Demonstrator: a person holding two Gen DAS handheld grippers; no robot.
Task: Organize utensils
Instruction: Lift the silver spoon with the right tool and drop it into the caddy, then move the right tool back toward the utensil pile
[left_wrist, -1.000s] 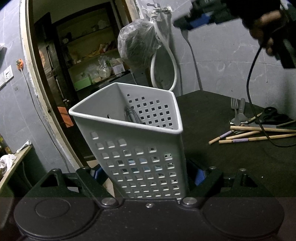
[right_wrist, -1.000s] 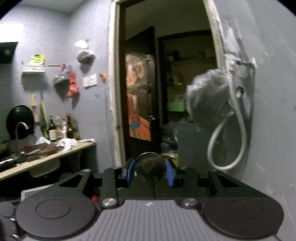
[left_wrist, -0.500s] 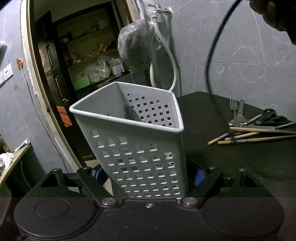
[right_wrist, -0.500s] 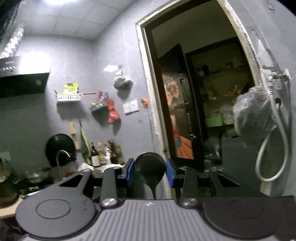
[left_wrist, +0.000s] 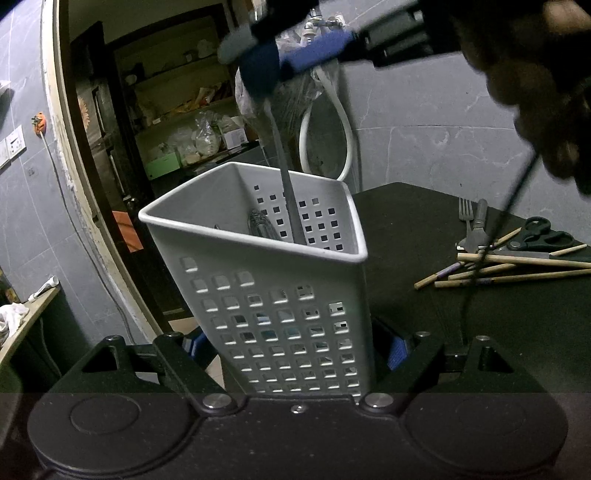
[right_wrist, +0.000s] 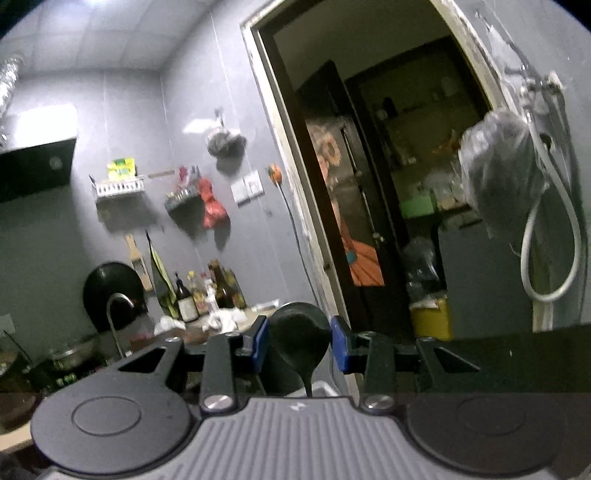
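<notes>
Gripping the white perforated utensil holder (left_wrist: 280, 295) low on its body, the left gripper (left_wrist: 295, 349) has one blue pad (left_wrist: 399, 350) against the holder's right wall and the other at its left wall — jaws clamped on the holder, which stands tilted at the near edge of the dark table (left_wrist: 424, 221). Inside the holder, a dark utensil (left_wrist: 260, 227) leans near the back perforated wall. Above the holder, the right gripper (left_wrist: 280, 62) appears blurred, its blue pads closed on the top end of a spoon (left_wrist: 290, 199). The spoon's grey handle hangs down past the holder's rim and into its interior, just right of the dark utensil. To the right of the holder, well apart from it on the table, lie a fork (left_wrist: 465, 218), black scissors (left_wrist: 539, 236) and several wooden chopsticks (left_wrist: 517, 266) in a loose pile. A black cable (left_wrist: 495, 236) runs down across that pile. Behind the holder, a white hose (left_wrist: 325, 147) loops on the grey wall.

Right wrist view — the right gripper (right_wrist: 299, 347) holds the spoon bowl (right_wrist: 299, 339) between its two blue pads (right_wrist: 258, 343), fingers closed onto the bowl's edges, handle pointing down out of sight. A white sliver of the holder's rim (right_wrist: 325, 387) shows directly below the spoon bowl. Beyond it are a doorway and a counter with bottles (right_wrist: 207, 291).
</notes>
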